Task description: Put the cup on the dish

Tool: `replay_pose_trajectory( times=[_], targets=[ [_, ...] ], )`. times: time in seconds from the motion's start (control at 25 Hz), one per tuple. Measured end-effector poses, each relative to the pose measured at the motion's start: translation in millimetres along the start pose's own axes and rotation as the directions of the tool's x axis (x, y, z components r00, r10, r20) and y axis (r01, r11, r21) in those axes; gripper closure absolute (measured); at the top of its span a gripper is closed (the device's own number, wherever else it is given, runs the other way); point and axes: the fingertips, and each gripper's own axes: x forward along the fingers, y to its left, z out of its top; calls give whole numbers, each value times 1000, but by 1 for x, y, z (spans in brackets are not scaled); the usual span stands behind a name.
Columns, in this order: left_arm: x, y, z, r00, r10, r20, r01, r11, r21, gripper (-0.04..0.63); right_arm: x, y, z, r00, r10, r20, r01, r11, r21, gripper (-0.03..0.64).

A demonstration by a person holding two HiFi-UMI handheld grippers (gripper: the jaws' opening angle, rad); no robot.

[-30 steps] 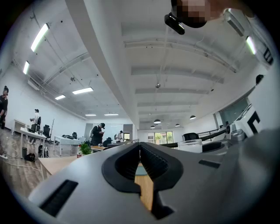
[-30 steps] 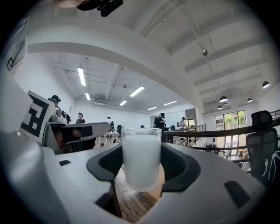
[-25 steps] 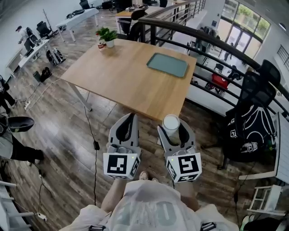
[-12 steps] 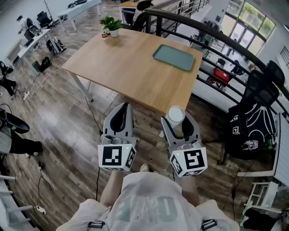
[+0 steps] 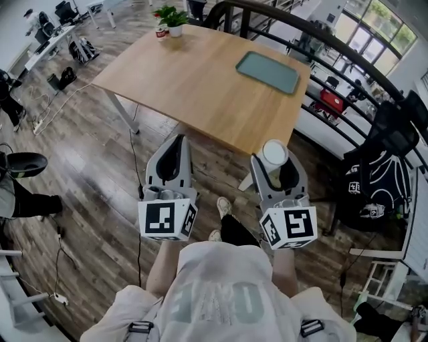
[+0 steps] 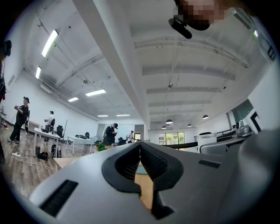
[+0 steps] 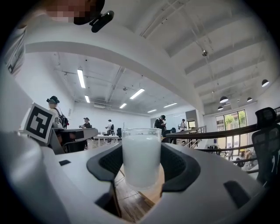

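Note:
A frosted white cup (image 5: 275, 153) stands upright between the jaws of my right gripper (image 5: 275, 162), which is shut on it; in the right gripper view the cup (image 7: 141, 159) fills the gap of that gripper (image 7: 141, 173). The dish (image 5: 267, 72), a flat grey-green tray, lies on the far right part of the wooden table (image 5: 194, 83), well ahead of both grippers. My left gripper (image 5: 176, 143) is held over the floor short of the table's near edge, shut with nothing in it; in the left gripper view its pads (image 6: 151, 162) meet.
A potted plant (image 5: 175, 19) and a small red can (image 5: 160, 32) stand at the table's far left corner. A dark railing (image 5: 348, 67) runs behind and right of the table. A black office chair (image 5: 391, 143) stands at the right. The person's foot (image 5: 223, 206) shows below on the wooden floor.
Both grippers and the head view have moved forward toward the table, which now sits nearer. The cup stays held in the right gripper.

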Motion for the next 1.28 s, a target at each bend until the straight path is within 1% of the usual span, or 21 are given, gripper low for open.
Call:
replay_pose_trajectory(
  times=[0.2,0.32,0.44,0.52,0.8,1.04,1.28],
  targets=[
    [17,15,-3,999,27,17,-27,1000,7,584,19,-14,2,1000,-9,25,9,1000,4,353],
    [29,19,-3,999,35,34,-36,999,19,584,36,-23,-1,999,10,39,-11,1000,7,353],
    [50,19,-2,998,25,53,-26,999,34,584,60,-38,-7,1000,10,29,-11,998,57,353],
    [74,21,-1,998,12,54,-14,999,44,584,79,-50,-8,999,3,32,-6,998,69,353],
    [163,29,-9,999,-7,53,3,998,67,584,152,-99,0,999,-9,40,8,1000,24,353],
    [253,49,-10,998,-5,57,0,997,72,584,233,-137,14,999,14,46,-15,1000,21,353],
    [330,62,-18,999,-3,41,-1,997,78,584,302,-174,21,998,41,39,-39,998,-41,353]
  ],
)
